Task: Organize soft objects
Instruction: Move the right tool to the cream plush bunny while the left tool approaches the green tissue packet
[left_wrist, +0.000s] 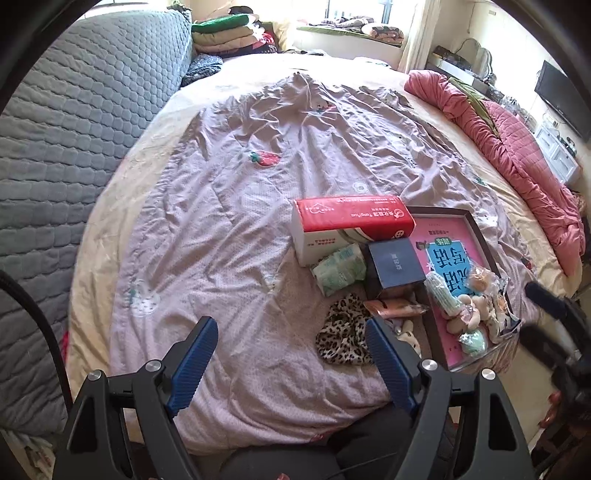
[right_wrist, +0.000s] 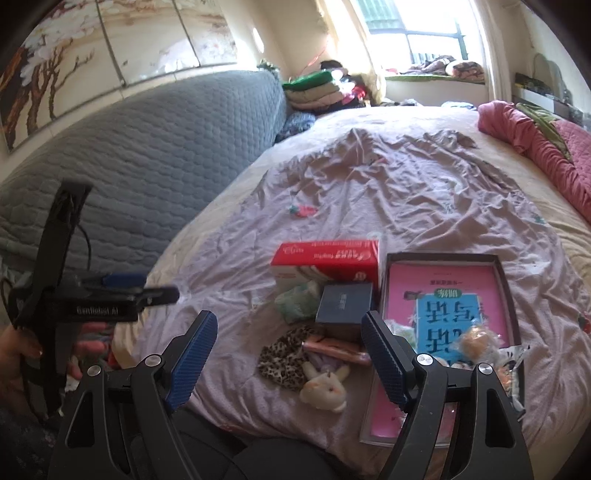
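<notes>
Left wrist view looking steeply down over wrinkled lilac bedspread (left_wrist: 240, 229), near bed's front edge. Right wrist view facing shallower, taking in grey quilted headboard (right_wrist: 155, 147) and bright window (right_wrist: 417, 33). Both sharing red-and-white tissue box (left_wrist: 351, 221) (right_wrist: 325, 262), pink booklet in dark tray (left_wrist: 454, 258) (right_wrist: 443, 291).

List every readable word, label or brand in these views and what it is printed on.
"GenRobot AI": on the left gripper, seen from the right wrist.
"Yong Yuan": roughly, upside down on the red tissue box; uncertain.
Large Chinese title on the pink book: upside down, not read with confidence.
Dark blue box: lettering too small.
</notes>
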